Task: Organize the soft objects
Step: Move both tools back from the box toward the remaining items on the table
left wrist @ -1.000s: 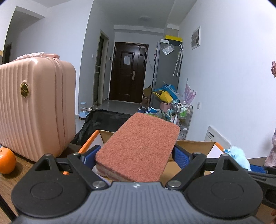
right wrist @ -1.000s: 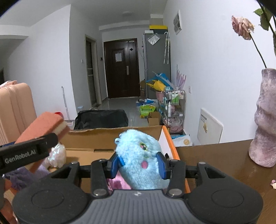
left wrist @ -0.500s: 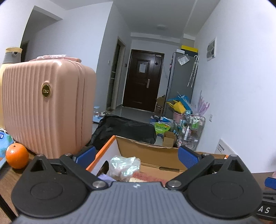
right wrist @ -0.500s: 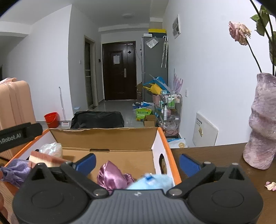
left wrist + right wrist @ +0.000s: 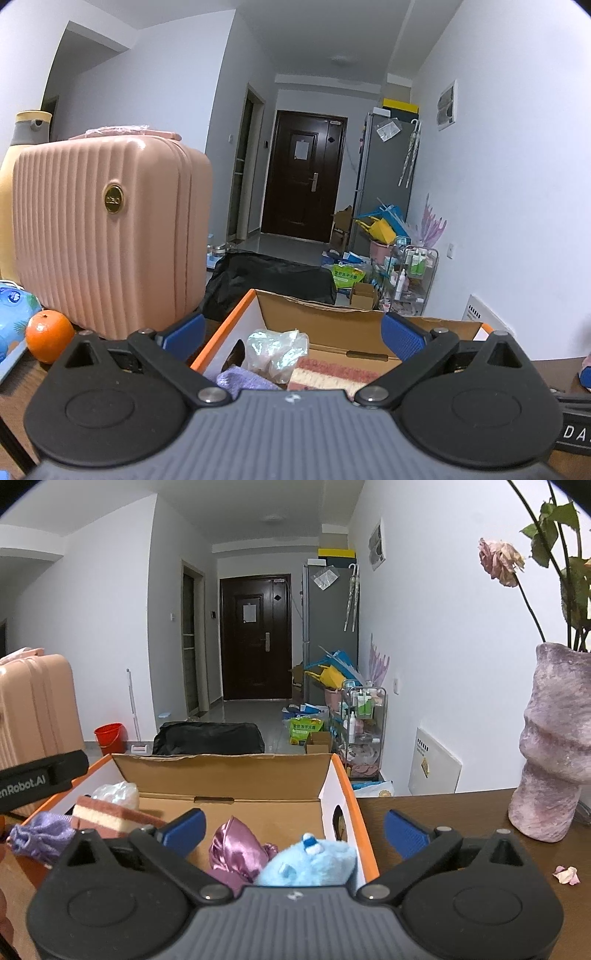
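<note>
An open cardboard box point(image 5: 229, 775) with orange edges stands on the wooden table. Inside it lie a red-topped sponge point(image 5: 332, 371), a clear plastic bag point(image 5: 275, 349), a purple cloth point(image 5: 240, 380), a shiny purple satin piece point(image 5: 236, 849) and a blue plush toy point(image 5: 310, 860). My left gripper point(image 5: 293, 334) hovers wide open over the box's left half with nothing between its pads. My right gripper point(image 5: 295, 829) is open just above the plush toy and touches nothing. The same sponge point(image 5: 107, 812) shows in the right wrist view, at the box's left side.
A pink suitcase point(image 5: 110, 236) stands on the table left of the box, with an orange point(image 5: 48, 336) beside it. A mottled purple vase point(image 5: 554, 749) with wilted flowers stands at the right. Fallen petals point(image 5: 567, 874) lie near the vase. The hallway beyond is cluttered.
Both grippers opened. The sponge dropped from the left one into the box and the blue plush toy dropped from the right one. Both views have tilted slightly.
</note>
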Available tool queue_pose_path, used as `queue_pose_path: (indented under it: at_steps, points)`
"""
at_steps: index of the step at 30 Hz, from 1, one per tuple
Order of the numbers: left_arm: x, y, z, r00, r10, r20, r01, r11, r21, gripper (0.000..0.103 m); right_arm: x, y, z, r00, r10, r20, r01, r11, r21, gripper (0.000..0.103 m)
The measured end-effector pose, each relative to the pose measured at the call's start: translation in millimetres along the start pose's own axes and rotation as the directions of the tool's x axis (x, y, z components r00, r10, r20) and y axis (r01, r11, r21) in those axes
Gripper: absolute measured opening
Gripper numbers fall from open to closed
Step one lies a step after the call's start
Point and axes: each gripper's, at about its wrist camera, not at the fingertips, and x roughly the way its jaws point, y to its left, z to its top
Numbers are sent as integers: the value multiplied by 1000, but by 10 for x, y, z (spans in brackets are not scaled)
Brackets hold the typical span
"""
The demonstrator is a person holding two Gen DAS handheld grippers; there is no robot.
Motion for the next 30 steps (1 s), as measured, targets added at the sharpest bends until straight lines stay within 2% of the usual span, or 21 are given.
queue_pose_path:
  at_steps: [7, 30]
  points:
    - [-196, 86, -43, 1000, -16, 21, 16, 1000, 14, 103, -226, 16, -92, 1000, 14, 19, -14, 1000, -13, 103]
    - [-896, 439, -212, 998, -59, -3, 59, 996, 65, 103, -1085, 142, -551, 998, 47, 36, -45, 997, -56, 103]
